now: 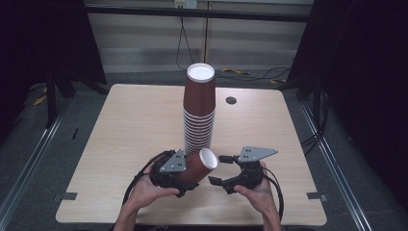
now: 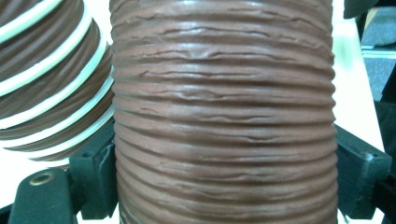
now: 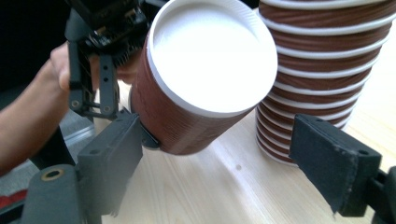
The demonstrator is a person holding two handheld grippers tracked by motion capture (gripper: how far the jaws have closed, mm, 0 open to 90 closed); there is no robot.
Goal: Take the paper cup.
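Observation:
A brown ribbed paper cup [image 1: 199,166] lies on its side just above the wooden table [image 1: 130,125], its white mouth turned toward the right. My left gripper [image 1: 188,174] is shut on it; in the left gripper view both black pads [image 2: 95,182] press the cup's wall [image 2: 224,93]. Behind it stands a tall stack of upside-down brown cups [image 1: 198,115], seen close in the left gripper view [image 2: 46,79]. My right gripper [image 1: 221,169] is open just right of the cup's mouth [image 3: 210,60]. Its jaws [image 3: 224,163] are spread wide with nothing between them, and the stack [image 3: 322,70] is beyond.
A small dark round hole [image 1: 231,100] sits in the tabletop right of the stack. Grey tape marks [image 1: 67,196] lie by the front corners. Cables trail on the floor past the far edge. Bare wood spreads left and right of the stack.

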